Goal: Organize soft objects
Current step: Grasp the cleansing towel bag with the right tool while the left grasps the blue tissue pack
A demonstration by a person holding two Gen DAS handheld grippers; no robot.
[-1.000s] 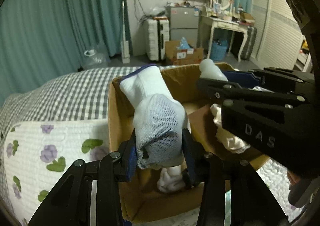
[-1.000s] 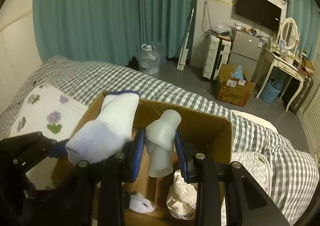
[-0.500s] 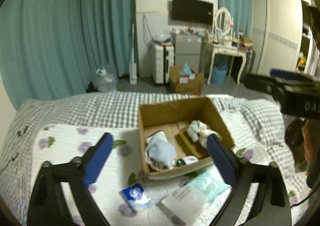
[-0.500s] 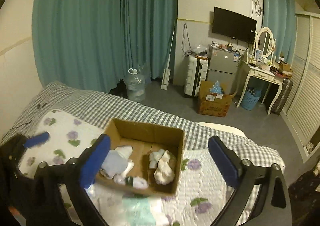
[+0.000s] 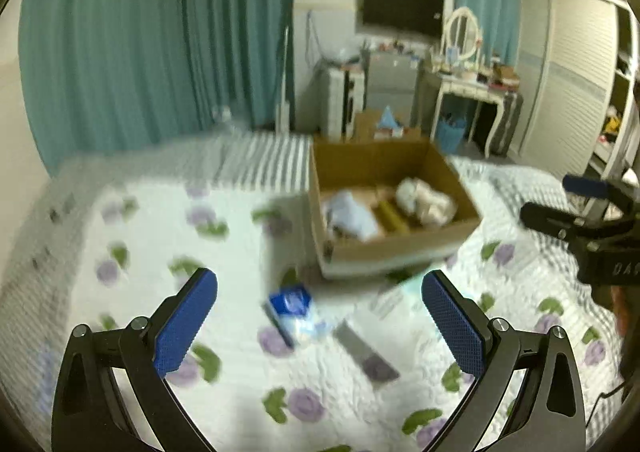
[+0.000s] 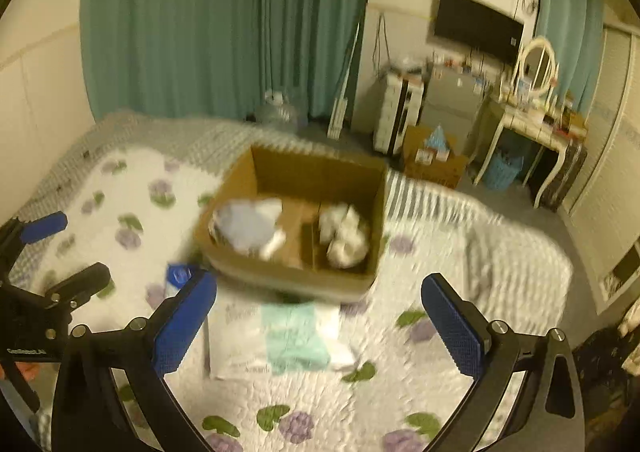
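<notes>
Left gripper: you held it above the bed, jaws wide apart and empty, presumably free for the next pick.
Blue packet: it lay on the quilt just near of the box, between your left jaws in that view; its print was too blurred to read.
Cardboard box: it sat on the bed with a divider; pale blue socks filled the left compartment and white socks the right, apparently sorted by colour.
Mint-and-white pack: it lay flat, touching the box's near wall; its lettering was illegible.
Right gripper: jaws were apart, holding nothing. "DA" showed on its body in the left view; the rest was cut off.
</notes>
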